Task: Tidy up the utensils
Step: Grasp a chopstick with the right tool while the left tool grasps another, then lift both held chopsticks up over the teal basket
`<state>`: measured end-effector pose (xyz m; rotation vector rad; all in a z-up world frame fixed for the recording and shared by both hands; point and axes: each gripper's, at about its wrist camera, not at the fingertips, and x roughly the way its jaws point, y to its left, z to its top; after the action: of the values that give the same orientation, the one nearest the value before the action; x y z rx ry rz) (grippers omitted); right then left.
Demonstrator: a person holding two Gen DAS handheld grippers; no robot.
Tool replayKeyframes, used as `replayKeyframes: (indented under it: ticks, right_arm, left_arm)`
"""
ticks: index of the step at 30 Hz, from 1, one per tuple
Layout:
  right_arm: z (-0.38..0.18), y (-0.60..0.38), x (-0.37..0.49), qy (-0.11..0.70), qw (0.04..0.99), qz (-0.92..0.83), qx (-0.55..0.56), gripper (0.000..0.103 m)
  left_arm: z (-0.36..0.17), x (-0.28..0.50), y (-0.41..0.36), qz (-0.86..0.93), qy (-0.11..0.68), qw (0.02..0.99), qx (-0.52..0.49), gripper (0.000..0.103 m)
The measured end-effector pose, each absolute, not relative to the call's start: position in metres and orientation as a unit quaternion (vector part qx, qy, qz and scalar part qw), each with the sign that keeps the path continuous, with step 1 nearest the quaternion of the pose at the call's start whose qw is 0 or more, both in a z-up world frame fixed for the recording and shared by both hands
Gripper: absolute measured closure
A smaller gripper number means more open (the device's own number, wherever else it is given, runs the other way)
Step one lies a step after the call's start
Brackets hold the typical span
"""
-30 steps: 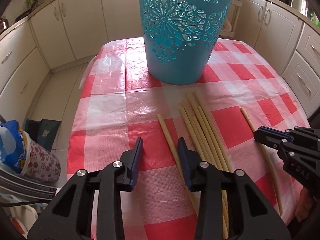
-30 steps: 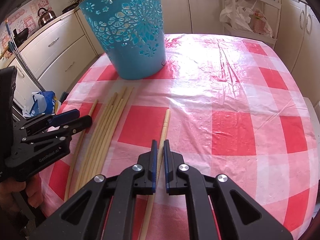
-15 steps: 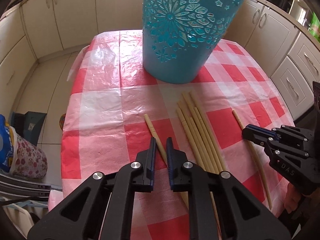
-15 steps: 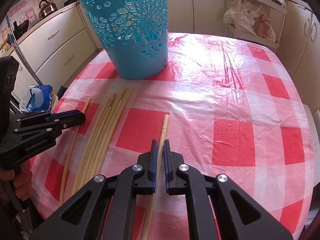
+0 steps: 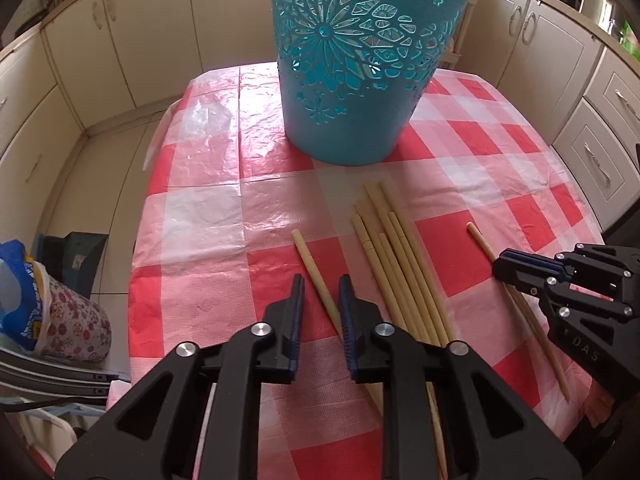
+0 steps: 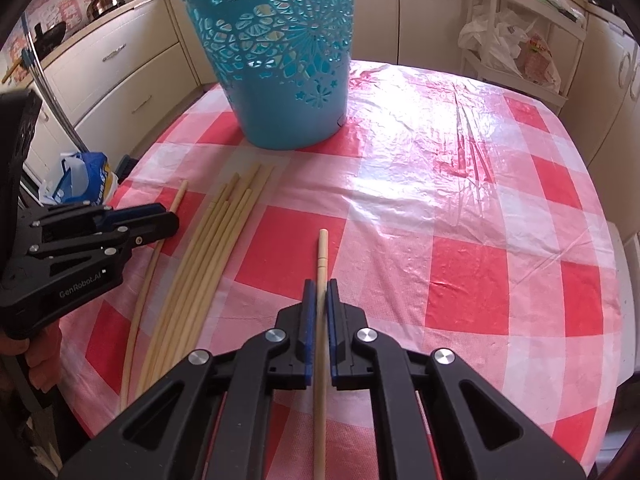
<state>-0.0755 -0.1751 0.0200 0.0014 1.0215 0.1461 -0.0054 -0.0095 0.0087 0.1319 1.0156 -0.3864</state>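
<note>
Your right gripper [image 6: 319, 300] has its jaws clamped on a lone chopstick [image 6: 321, 258], which runs straight ahead between them toward the blue basket [image 6: 280, 60] near the desk's far edge. Your left gripper [image 5: 321, 300] has just let its jaws spread a little after closing; they stand slightly apart around another single chopstick [image 5: 310, 264], which slants from the far left to the near right between them, and I judge the pads are not pressing it. The bundle of chopsticks [image 5: 390, 248] lies just right of that, long axes also pointing at the basket, so your left hand is nearer to it. To the right of the right-hand chopstick the checked cloth [image 6: 500, 200] is bare to the desk's right edge, leaving room to lift and swing toward the basket.
</note>
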Motion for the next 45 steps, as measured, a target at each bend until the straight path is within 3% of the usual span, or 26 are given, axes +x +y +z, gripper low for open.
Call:
replayKeyframes:
  ticks: [3, 6, 18, 29, 45]
  right_arm:
    - [0.019, -0.174, -0.076, 0.485, 0.871, 0.073, -0.003, 0.097]
    - [0.019, -0.178, -0.078, 0.482, 0.873, 0.071, 0.012, 0.097]
    - [0.060, -0.207, -0.116, 0.391, 0.891, 0.101, 0.209, 0.097]
    - [0.132, -0.175, -0.158, 0.281, 0.938, 0.119, 0.166, 0.097]
    - [0.183, -0.174, -0.174, 0.200, 0.960, 0.111, 0.164, 0.097]
  left_arm:
    - [0.008, -0.008, -0.016, -0.177, 0.472, 0.859, 0.085, 0.087]
    - [0.008, -0.010, -0.019, -0.191, 0.473, 0.857, 0.080, 0.098]
    - [0.065, -0.054, 0.008, -0.183, 0.367, 0.912, 0.013, 0.098]
    - [0.126, -0.100, 0.012, -0.173, 0.284, 0.943, -0.002, 0.098]
    - [0.178, -0.122, 0.033, -0.168, 0.209, 0.963, -0.036, 0.098]
